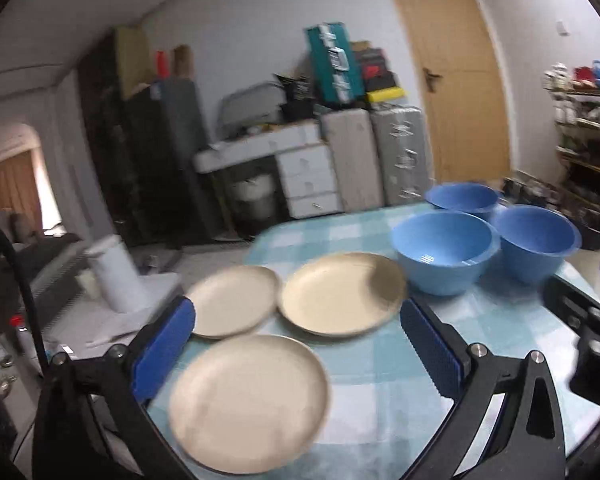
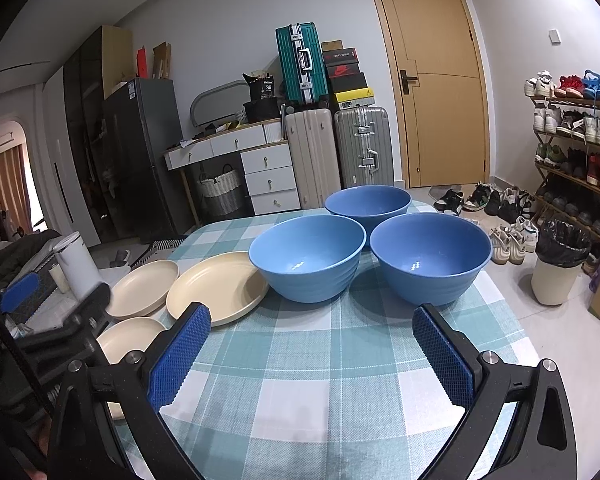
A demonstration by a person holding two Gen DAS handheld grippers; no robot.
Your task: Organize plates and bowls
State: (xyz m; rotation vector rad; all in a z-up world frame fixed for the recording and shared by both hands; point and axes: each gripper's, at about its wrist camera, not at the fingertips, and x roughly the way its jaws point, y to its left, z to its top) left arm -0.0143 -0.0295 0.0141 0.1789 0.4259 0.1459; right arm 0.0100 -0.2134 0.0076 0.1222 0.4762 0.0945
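Note:
Three cream plates lie apart on a checked tablecloth: a near plate [image 1: 249,402], a far left plate [image 1: 232,301] and a far right plate [image 1: 342,293]. Three blue bowls stand to their right: a left bowl [image 2: 306,257], a right bowl [image 2: 430,258] and a back bowl [image 2: 367,203]. My left gripper [image 1: 296,324] is open and empty, above the near plate. My right gripper [image 2: 312,332] is open and empty, in front of the bowls, above bare cloth. The plates also show in the right wrist view, with the far right plate [image 2: 216,286] beside the left bowl.
The table [image 2: 320,392] ends just behind the back bowl and just left of the plates. A white bin [image 2: 78,266] stands on the floor to the left. A trash can [image 2: 556,262], shoes and a shoe rack are to the right. Suitcases and a desk stand behind.

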